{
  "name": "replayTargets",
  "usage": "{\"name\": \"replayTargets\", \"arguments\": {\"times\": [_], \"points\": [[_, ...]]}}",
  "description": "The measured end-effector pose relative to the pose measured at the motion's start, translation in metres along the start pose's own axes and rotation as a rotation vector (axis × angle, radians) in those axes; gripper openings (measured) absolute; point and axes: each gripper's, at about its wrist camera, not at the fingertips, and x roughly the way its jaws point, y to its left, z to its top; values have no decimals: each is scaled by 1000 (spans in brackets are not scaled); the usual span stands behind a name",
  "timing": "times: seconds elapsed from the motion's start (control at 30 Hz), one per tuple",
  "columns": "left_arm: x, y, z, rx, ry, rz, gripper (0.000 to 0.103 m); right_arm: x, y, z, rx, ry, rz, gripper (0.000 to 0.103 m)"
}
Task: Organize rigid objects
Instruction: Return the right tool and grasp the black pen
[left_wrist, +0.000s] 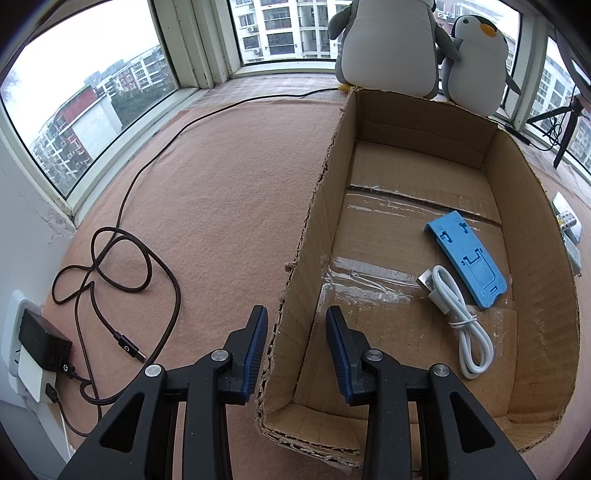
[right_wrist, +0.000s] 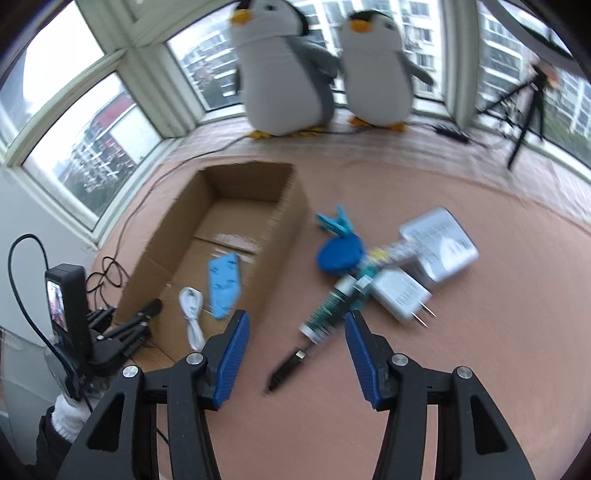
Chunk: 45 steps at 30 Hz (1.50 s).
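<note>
- A bay window wraps around me, apartment blocks outside, and a pinkish felt surface (left_wrist: 229, 206) runs right up to the sills.
- Two plush penguins (right_wrist: 284, 70) stand at the far end by the glass; the left view cuts off the bigger one's head.
- My left gripper (left_wrist: 295, 350) straddles the near left wall of the cardboard box (left_wrist: 314, 229), one blue pad outside and one inside. It sits at its narrowest, yet I see a gap on each side of the torn wall, so I cannot tell whether the pads actually pinch it.
- Inside the box lie a blue phone stand (left_wrist: 467, 254) and a coiled white cable (left_wrist: 461, 317), touching near the right wall.
- My right gripper (right_wrist: 297, 354) hangs over bare felt, jaws partly apart and empty.
- The right view is smeared with blur, so the labels on the pile are unreadable.
- That pile sits right of the box: a blue clip (right_wrist: 334, 223), a round blue item (right_wrist: 340, 253), a green-and-white tube (right_wrist: 332, 306), a white plug adapter (right_wrist: 402, 293) and a larger white charger (right_wrist: 439, 245), all overlapping or touching.
- A small dark connector-like piece (right_wrist: 286, 369) lies alone, nearest my right pads; I cannot make out what it is.
- Left of the box, a dark cable (left_wrist: 122, 258) loops across the felt to a black adapter (left_wrist: 42, 343) at the wall.
- Open felt stretches between box and window, and right of the pile.
</note>
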Motion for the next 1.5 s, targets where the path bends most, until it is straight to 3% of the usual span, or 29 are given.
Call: {"name": "replayTargets", "arguments": {"times": [0.2,0.63,0.9,1.2,1.5], "points": [[0,-1,0,1,0,3,36,11,-20,-14,91,49,16,50],[0,-2,1,-1,-1,3,36,61,-16,-18,165,137,33,48],[0,-4,1,-2,-1,3,36,80,-17,-14,183,170,32,38],[0,-3,1,-2,-2,4,36,89,-16,-10,185,183,36,17],[0,-3,0,-2,-2,3,36,83,-24,-18,196,187,74,10]]}}
